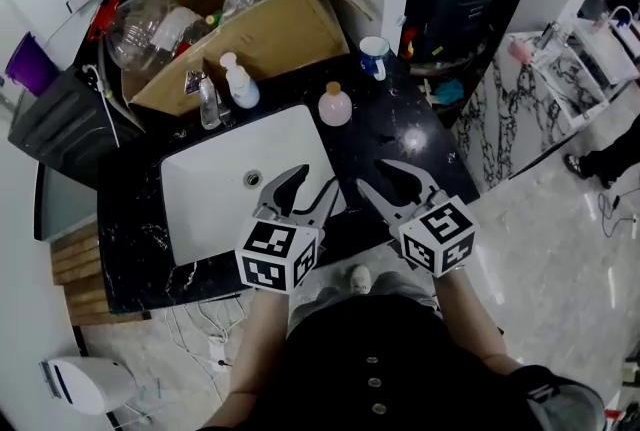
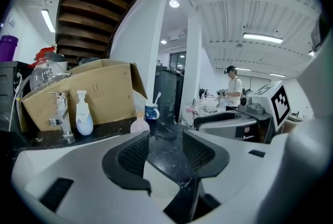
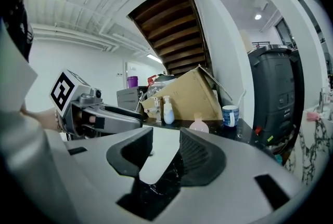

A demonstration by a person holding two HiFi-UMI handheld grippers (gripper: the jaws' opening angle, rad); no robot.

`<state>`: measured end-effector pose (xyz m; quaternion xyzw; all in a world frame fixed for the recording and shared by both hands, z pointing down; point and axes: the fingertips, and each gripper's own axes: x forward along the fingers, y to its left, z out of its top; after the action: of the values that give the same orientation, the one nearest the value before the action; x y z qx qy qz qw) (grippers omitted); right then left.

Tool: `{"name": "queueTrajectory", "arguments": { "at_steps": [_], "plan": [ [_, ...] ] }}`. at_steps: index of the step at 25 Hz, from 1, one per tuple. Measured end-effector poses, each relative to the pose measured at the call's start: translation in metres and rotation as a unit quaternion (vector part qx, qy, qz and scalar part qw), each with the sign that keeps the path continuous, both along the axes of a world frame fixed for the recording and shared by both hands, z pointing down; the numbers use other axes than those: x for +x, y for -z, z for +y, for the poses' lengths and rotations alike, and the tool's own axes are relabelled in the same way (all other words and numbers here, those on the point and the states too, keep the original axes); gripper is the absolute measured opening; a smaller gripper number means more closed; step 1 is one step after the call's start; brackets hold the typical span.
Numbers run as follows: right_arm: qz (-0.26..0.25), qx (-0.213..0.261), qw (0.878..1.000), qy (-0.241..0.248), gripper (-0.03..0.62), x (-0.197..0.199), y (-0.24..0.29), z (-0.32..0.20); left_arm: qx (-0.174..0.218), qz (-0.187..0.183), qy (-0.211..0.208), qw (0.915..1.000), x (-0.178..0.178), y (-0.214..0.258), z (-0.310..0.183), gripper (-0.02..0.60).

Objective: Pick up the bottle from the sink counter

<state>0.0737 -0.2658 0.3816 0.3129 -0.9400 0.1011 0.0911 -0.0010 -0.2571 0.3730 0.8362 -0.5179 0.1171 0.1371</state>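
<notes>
- Head view: Both grippers hover over the near edge of the black marble counter (image 1: 405,134). The left gripper (image 1: 318,177) is above the white sink basin's (image 1: 215,194) rim, and the right gripper (image 1: 372,173) is just beside it. The bottle (image 1: 335,106), squat, round and pale pink with a beige cap, stands upright behind the basin, apart from both grippers and near a blue-and-white mug (image 1: 374,56).
- Left gripper view: The left gripper (image 2: 165,137) has its jaws partly open with nothing between them. The bottle (image 2: 139,125) peeks over the left jaw, with a white pump bottle (image 2: 83,116) farther left.
- Right gripper view: The right gripper (image 3: 166,137) is likewise part-open and empty. The bottle (image 3: 199,125) stands ahead.
</notes>
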Motion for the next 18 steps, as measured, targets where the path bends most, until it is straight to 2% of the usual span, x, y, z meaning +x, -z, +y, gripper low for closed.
{"name": "queueTrajectory", "arguments": {
  "at_steps": [7, 18],
  "plan": [
    [-0.001, 0.0, 1.0, 0.03, 0.149, -0.004, -0.004, -0.018, 0.007, 0.003, 0.025, 0.9996, 0.001, 0.001, -0.017, 0.198],
    [0.005, -0.015, 0.999, 0.035, 0.156, -0.007, -0.018, -0.029, -0.021, 0.017, 0.036, 0.999, -0.008, -0.023, -0.018, 0.198]
  ]
}}
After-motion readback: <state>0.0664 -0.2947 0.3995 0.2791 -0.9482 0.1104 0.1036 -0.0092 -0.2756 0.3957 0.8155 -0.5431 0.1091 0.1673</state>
